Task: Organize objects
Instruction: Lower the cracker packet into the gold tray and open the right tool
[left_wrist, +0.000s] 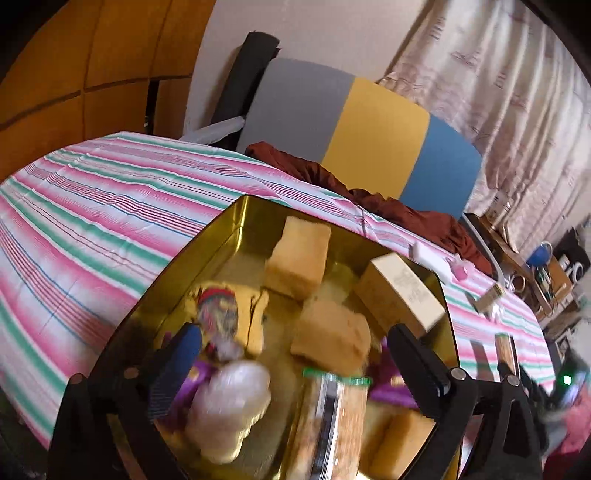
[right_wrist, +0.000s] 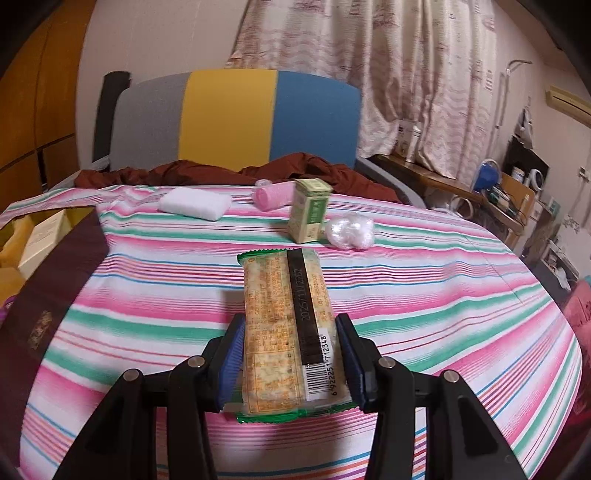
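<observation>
Two hand-held grippers show. Right hand-held gripper (right_wrist: 291, 363) clamps a cracker pack (right_wrist: 284, 325) between its blue pads, held above the striped worktop (right_wrist: 443, 295). Left hand-held gripper (left_wrist: 295, 362) gapes wide, gripping nothing, over the gold tin (left_wrist: 236, 221), which holds tan blocks (left_wrist: 299, 258), a pale box (left_wrist: 399, 291) and a wrapped white bundle (left_wrist: 229, 406).

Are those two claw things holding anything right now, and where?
The right gripper clamps a green-edged snack packet across its long sides, near the barcode end. The left gripper is open over the gold tin, holding nothing.
</observation>
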